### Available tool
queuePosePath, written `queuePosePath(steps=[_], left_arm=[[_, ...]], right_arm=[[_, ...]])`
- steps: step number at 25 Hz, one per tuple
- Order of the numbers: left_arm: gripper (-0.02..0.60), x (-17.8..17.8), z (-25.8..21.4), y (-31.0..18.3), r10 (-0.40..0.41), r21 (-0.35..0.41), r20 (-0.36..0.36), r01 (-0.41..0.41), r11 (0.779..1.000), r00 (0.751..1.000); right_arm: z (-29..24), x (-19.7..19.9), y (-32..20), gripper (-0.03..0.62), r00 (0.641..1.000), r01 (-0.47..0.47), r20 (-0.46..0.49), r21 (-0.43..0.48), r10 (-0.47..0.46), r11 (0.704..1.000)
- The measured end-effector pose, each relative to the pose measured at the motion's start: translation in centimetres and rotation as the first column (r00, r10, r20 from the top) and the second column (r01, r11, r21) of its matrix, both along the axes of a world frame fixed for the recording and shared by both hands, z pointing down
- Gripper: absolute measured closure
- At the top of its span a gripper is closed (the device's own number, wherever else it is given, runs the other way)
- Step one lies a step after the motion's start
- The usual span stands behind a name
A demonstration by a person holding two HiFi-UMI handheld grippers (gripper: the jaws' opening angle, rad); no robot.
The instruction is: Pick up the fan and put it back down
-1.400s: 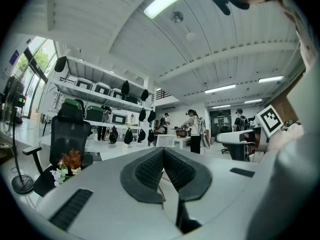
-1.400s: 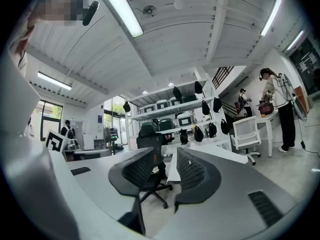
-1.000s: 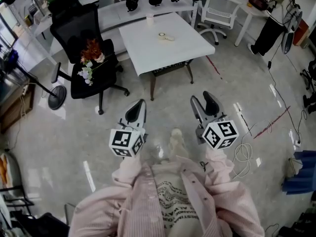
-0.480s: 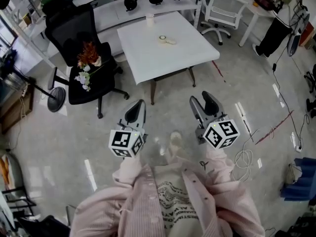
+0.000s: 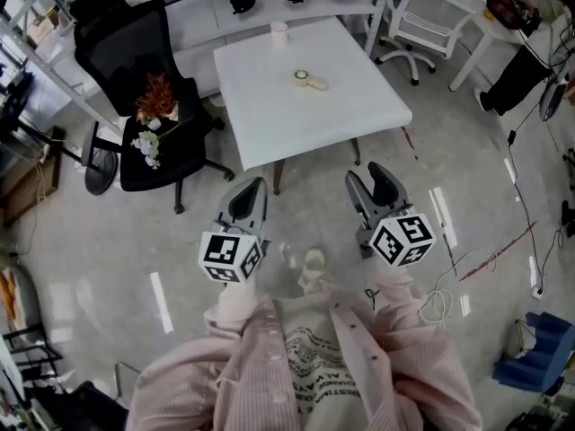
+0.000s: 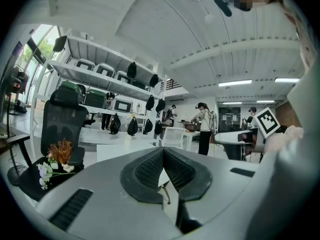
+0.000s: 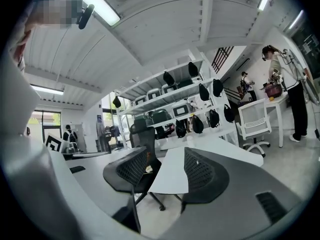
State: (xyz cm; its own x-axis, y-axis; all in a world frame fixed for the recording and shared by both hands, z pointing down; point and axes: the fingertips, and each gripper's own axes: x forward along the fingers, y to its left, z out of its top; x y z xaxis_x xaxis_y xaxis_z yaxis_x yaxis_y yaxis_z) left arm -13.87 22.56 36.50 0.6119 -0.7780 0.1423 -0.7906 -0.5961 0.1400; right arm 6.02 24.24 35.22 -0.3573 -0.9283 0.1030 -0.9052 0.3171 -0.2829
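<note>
The white worktop lies straight ahead, with the black chair to its left. The standing fan sits on the floor beyond that chair, well apart from both tools. The right tool gapes empty, and the left tool is clenched on nothing. Likely trouble is bumping the chair on the way over, or tipping the fan with a one-sided grip.

The left gripper has its jaws meeting at the tips, with nothing between them. Beyond it, flowers lie on a black office chair beside a white table.
</note>
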Motion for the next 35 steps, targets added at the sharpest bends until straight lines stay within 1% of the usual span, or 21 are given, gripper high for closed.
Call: queuePosePath(steps=[6, 14, 18, 28, 35], left_arm=[[0.58, 1.5, 0.8, -4.0, -0.037, -0.015, 0.009, 0.037, 0.999, 0.999], [0.58, 3.4, 1.0, -8.7, -0.079, -0.009, 0.003, 0.079, 0.997, 0.997], [0.58, 3.8, 1.3, -10.4, -0.094, -0.021, 0.015, 0.094, 0.995, 0.995], [0.58, 4.8, 3.4, -13.2, -0.09, -0.08, 0.018, 0.091, 0.993, 0.996], [0.58, 5.7, 4.3, -17.1, -0.073, -0.092, 0.023, 0.075, 0.993, 0.997]], right_arm=[[1.0, 1.8, -4.7, 0.393, 1.0, 0.028, 0.003, -0.02, -0.028, 0.999], [1.5, 3.5, -10.7, 0.393, 0.997, 0.08, -0.018, -0.025, -0.08, 0.997], [1.5, 4.5, -12.8, 0.393, 0.997, 0.079, -0.02, -0.025, -0.079, 0.997], [2.6, 5.6, -16.1, 0.393, 0.997, 0.07, -0.03, -0.048, -0.072, 0.996], [4.0, 6.3, -19.6, 0.393, 0.997, 0.06, -0.036, -0.073, -0.063, 0.996]])
